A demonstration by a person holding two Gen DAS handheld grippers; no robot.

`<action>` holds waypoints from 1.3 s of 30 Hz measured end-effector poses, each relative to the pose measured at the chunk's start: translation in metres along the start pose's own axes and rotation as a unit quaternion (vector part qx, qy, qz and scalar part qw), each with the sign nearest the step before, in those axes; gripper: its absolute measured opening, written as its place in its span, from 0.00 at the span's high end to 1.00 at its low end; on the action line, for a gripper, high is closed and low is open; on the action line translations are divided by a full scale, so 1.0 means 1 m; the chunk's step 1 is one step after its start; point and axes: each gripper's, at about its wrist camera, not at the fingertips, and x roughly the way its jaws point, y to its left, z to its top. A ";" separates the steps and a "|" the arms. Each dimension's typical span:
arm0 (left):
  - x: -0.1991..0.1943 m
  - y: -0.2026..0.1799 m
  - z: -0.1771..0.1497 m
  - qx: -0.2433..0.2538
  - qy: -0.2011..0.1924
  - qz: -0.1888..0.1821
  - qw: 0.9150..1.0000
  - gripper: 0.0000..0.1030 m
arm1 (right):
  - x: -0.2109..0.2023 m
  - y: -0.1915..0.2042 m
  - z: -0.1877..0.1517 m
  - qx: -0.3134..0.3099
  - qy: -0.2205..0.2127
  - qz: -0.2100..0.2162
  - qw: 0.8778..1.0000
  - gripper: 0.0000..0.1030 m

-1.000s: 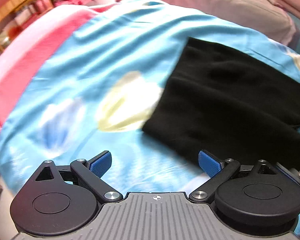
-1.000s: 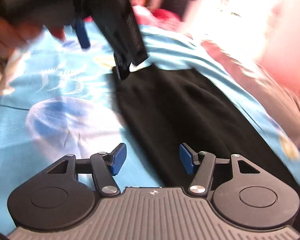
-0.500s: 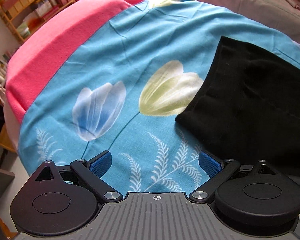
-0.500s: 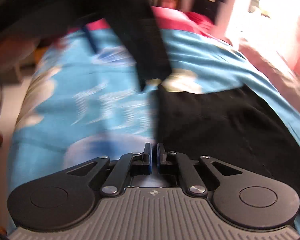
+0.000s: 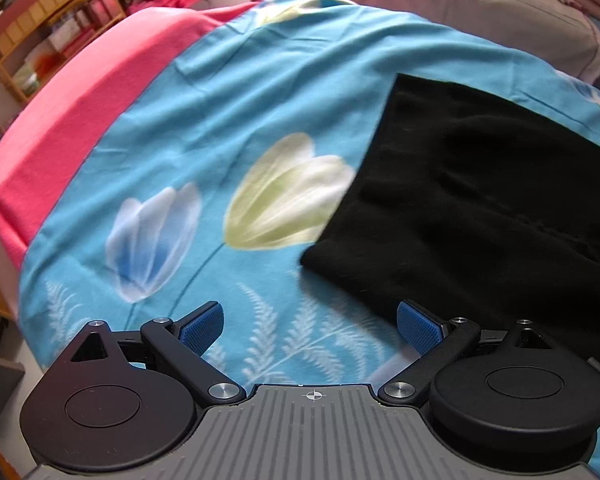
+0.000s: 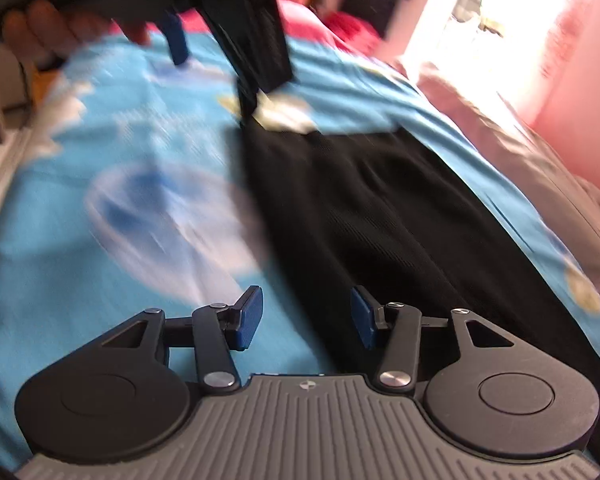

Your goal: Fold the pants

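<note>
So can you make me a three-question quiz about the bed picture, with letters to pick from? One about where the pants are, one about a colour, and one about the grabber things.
1. Where do the black pants lie?
A. On the blue flowered bedspread
B. On the wooden shelf
C. On the floor

2. What colour are the grippers' finger pads?
A. Red
B. Blue
C. Yellow

3. How does the right gripper stand?
A. Shut on the pants
B. Shut on nothing
C. Open, its jaws just opened, pinching nothing

Answers:
1. A, the pants lie flat on the bedspread in both views.
2. B, the pads are blue on the left gripper and the right one.
3. C, there is a clear gap between its pads, which hang above the pants' edge without pressing on it.
</note>
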 end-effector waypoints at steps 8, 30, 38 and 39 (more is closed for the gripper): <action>0.013 -0.029 -0.004 0.031 0.017 0.000 0.999 0.00 | 0.039 -0.007 0.009 0.068 0.020 -0.011 0.997 0.90; 0.061 -0.041 -0.005 0.024 0.045 -0.032 0.998 0.00 | -0.066 -0.049 -0.101 0.038 0.101 -0.147 0.983 0.64; 0.064 -0.044 -0.002 0.032 0.050 -0.031 0.998 0.00 | -0.091 -0.043 -0.111 0.135 0.100 -0.107 0.980 0.92; 0.066 -0.044 -0.001 0.032 0.049 -0.031 0.998 0.00 | -0.099 -0.041 -0.114 0.140 0.100 -0.104 0.980 0.92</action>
